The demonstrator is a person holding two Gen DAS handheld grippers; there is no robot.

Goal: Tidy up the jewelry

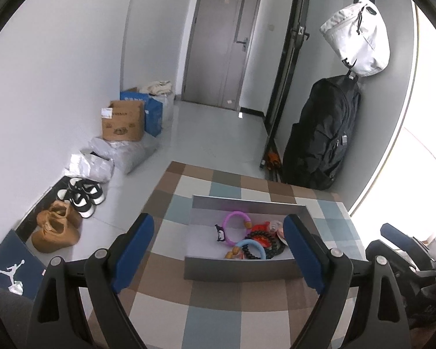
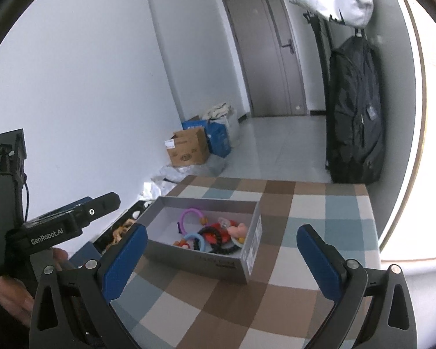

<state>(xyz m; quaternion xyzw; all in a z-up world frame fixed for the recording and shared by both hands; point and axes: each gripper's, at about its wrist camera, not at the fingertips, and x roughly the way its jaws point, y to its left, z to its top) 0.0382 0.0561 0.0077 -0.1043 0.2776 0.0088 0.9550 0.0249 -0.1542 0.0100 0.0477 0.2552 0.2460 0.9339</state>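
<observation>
Both grippers (image 1: 219, 241) (image 2: 222, 247) hung apart and empty; the purple ring (image 1: 235, 226) looked light, rigid, best pinched across its band.

Daylight enters from the window (image 1: 421, 174) on my right and overexposes that side to plain white. The wall (image 1: 58, 87) and checkered tablecloth (image 2: 276, 290) are evenly lit, with soft shadows. Both views bend strongly toward dark circular edges. Focus is acceptable; distant detail is slightly soft.
</observation>
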